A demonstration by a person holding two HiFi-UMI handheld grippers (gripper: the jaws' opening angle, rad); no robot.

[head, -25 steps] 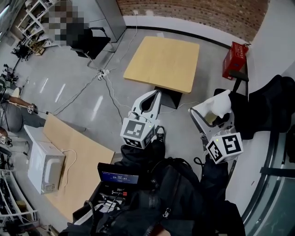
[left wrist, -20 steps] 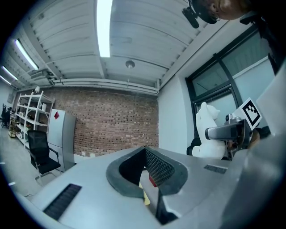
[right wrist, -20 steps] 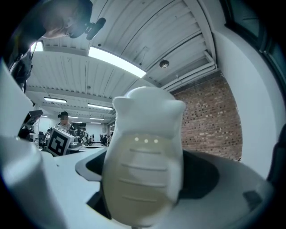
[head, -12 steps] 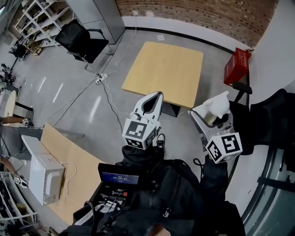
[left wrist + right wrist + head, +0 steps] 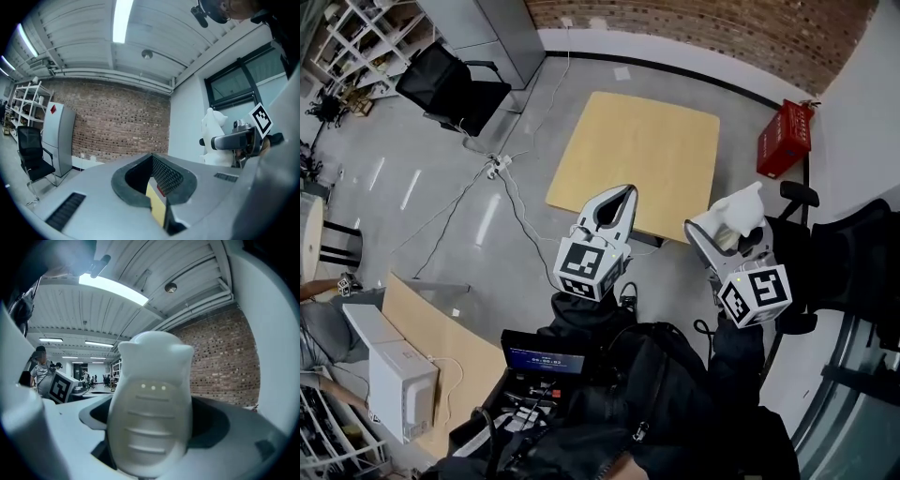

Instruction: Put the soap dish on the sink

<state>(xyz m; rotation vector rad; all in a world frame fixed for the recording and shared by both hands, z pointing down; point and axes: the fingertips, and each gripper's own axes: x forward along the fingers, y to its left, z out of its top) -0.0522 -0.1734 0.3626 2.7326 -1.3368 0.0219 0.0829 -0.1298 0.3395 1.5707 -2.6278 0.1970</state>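
The white soap dish [image 5: 744,209] stands up between the jaws of my right gripper [image 5: 733,225], which is shut on it, held in the air over the grey floor. In the right gripper view the soap dish [image 5: 152,413] fills the middle, showing ribs and three small dots. My left gripper [image 5: 622,194] is held beside it, shut, with nothing in it. In the left gripper view its jaws [image 5: 157,187] meet with only a thin slit, and the soap dish [image 5: 214,140] shows at the right. No sink is in view.
A square wooden table [image 5: 637,155] stands just ahead of the grippers. A red box [image 5: 786,139] sits by the wall, a black chair [image 5: 442,86] far left, cables [image 5: 502,178] across the floor. A white appliance [image 5: 401,386] and wooden board [image 5: 441,342] lie at lower left.
Both grippers keep their pose and the right one keeps hold of the soap dish. The floor and table have slid down and left in view as the person moves.
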